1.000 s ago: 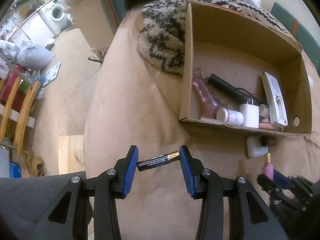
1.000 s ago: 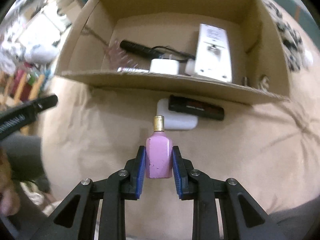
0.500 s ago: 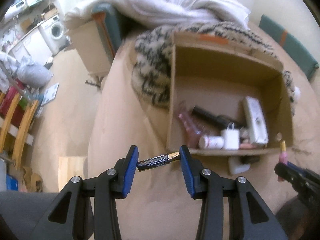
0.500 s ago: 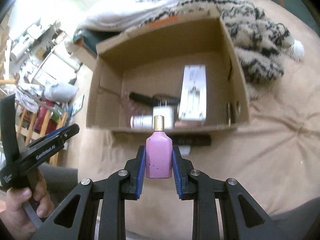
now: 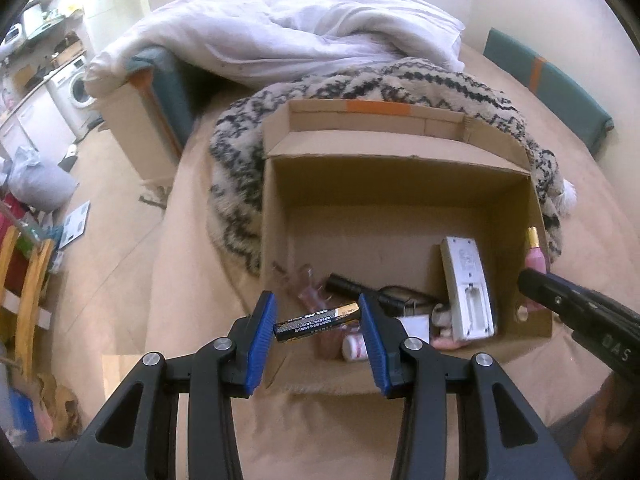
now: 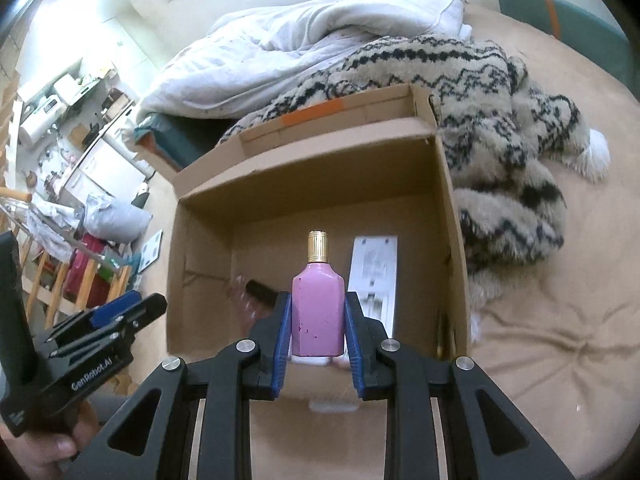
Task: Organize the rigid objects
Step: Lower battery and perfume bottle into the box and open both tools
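My left gripper is shut on a black and gold battery, held crosswise above the near left corner of an open cardboard box. My right gripper is shut on a pink bottle with a gold cap, held upright over the box's near edge. The bottle also shows in the left wrist view at the box's right wall. The box holds a white remote, a black tube, a white charger and a small white bottle.
The box sits on a tan bed cover. A black-and-cream patterned blanket lies behind and right of it, with a white duvet beyond. The bed edge and floor with clutter are at the left.
Both grippers have risen and moved forward over the box, each still holding its object. The view now looks down into the box from above.
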{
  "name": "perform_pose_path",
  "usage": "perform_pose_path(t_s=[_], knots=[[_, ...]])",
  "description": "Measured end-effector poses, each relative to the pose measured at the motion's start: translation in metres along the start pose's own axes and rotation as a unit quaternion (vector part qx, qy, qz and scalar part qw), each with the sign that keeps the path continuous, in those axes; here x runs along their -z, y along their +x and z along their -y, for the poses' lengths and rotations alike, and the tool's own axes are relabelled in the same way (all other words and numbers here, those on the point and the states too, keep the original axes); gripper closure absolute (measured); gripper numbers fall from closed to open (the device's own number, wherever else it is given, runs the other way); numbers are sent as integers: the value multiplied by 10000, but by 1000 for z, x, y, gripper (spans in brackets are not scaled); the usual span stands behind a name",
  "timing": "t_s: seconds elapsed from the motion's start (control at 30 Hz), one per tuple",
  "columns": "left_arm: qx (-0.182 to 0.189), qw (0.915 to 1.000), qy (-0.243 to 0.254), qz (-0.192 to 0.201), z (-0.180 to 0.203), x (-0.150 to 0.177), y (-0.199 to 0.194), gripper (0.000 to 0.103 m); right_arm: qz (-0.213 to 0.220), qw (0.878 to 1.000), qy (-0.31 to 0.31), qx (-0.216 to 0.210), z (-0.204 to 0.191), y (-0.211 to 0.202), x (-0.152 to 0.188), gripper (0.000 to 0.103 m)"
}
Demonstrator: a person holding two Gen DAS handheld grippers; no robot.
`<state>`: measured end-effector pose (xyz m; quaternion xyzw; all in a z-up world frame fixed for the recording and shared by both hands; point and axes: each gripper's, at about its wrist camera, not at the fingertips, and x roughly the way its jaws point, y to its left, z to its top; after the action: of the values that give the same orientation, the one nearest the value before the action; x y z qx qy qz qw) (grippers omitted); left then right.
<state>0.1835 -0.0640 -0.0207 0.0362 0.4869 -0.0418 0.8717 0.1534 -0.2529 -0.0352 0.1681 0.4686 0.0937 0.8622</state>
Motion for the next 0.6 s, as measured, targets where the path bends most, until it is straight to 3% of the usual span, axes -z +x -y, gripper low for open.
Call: perform_pose_path(t_s=[0.37,0.6], knots=[[102,9994,276,-160,20,2,55,64,-286,9994,-68,172,8,44,9,76],[248,9986,173,-443,19,10,76,64,-451,9988,-119,163,8,58,10,76]])
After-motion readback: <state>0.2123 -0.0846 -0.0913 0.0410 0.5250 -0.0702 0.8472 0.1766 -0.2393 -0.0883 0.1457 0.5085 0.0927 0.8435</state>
